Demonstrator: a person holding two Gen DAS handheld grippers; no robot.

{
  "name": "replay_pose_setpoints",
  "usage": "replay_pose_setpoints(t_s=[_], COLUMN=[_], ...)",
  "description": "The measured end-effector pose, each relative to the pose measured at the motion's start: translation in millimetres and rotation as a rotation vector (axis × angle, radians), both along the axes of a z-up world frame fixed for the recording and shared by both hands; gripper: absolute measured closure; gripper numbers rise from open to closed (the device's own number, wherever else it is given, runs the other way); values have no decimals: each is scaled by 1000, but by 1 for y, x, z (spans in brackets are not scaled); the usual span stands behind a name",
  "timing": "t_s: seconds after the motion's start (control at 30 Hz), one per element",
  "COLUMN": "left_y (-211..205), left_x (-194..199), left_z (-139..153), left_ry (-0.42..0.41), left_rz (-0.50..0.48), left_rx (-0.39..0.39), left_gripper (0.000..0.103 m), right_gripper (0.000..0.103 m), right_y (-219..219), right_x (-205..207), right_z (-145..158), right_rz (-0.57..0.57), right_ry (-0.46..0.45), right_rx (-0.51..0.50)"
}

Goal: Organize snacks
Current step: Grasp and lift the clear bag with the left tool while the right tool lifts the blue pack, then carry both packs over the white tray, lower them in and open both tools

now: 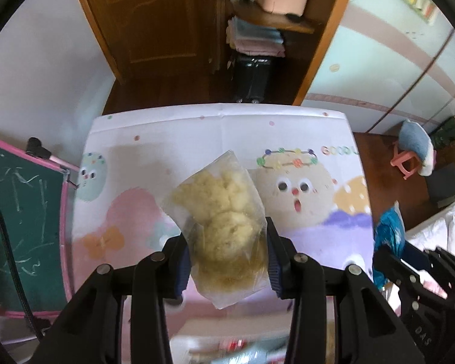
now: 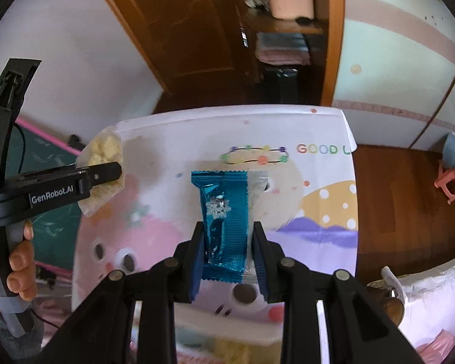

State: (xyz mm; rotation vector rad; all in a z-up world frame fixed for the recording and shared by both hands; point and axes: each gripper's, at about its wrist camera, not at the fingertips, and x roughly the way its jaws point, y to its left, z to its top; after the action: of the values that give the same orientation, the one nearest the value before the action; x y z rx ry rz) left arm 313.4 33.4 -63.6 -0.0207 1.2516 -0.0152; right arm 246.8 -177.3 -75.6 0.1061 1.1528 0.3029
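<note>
A clear bag of pale yellow puffed snacks (image 1: 218,200) hangs above the cartoon-print tablecloth (image 1: 166,133), and my left gripper (image 1: 227,242) is shut on its lower half. The right wrist view shows that same bag (image 2: 103,148) at the left, pinched by the left gripper (image 2: 106,173), which a hand (image 2: 21,267) holds. My right gripper (image 2: 227,242) is shut on a shiny blue wrapped snack (image 2: 224,200), held upright over the tablecloth (image 2: 303,127). The blue snack (image 1: 388,227) also shows at the right edge of the left wrist view.
A green chalkboard with a pink frame (image 1: 21,227) stands left of the table. Behind it are a wooden door (image 1: 154,15) and a shelf with folded towels (image 1: 254,39). A pink stool (image 1: 409,163) and white bedding (image 1: 439,227) lie to the right. Blurred packets (image 1: 236,348) lie below the grippers.
</note>
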Motion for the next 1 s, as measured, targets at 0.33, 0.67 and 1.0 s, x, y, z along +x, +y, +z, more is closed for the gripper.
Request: replay_pose_setpoints(t_s=[0.33, 0.67, 1.0], left_y=[-10, -24, -33], left_x=[-128, -222, -271], left_z=[59, 69, 56], left_ry=[-100, -145, -169], left_rz=[-108, -173, -186], left_rx=[11, 25, 34], left_gripper=[63, 63, 63], right_gripper=[74, 74, 74], right_y=[16, 15, 16], right_x=[-91, -164, -223], right_z=[42, 48, 50], right_rz=[76, 81, 69], right_ry=[-54, -67, -104], right_rx=[36, 58, 50])
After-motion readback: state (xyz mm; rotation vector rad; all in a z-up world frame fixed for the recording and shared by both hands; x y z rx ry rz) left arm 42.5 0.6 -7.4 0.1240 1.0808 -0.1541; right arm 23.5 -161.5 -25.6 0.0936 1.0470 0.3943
